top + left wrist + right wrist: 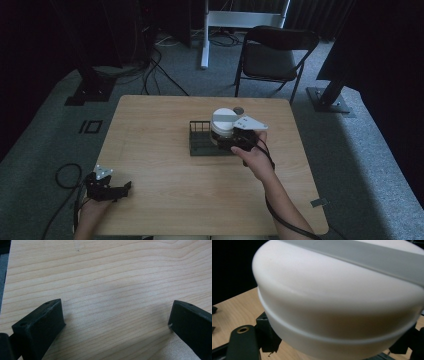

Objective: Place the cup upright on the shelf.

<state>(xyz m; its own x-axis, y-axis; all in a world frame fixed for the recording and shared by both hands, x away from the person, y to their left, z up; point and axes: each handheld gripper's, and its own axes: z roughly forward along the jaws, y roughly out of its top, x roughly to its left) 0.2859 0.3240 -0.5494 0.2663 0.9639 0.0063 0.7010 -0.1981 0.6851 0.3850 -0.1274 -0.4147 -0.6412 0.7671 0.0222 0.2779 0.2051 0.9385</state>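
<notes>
We take the black rack [202, 138] near the middle of the wooden table [165, 175] as our reference. A white round container [225, 127] with a grey band across its lid sits at the right end of this rack. In the right gripper view the same container [332, 302] is very close to the camera, with a seam line running round its body, and black rack parts [268, 333] show below it.

The right gripper [243, 137] is at the right side of the rack, against the container, with its grey three-cornered plate on top. In the right gripper view its jaws stand at either side of the container's lower body. We cannot tell whether they press on it or stand just clear.

The left gripper [112, 189] is well apart from the rack, toward the near left corner of the table. In the left gripper view its two black jaws stand wide apart over bare wood grain [112, 290], with nothing between them.
</notes>
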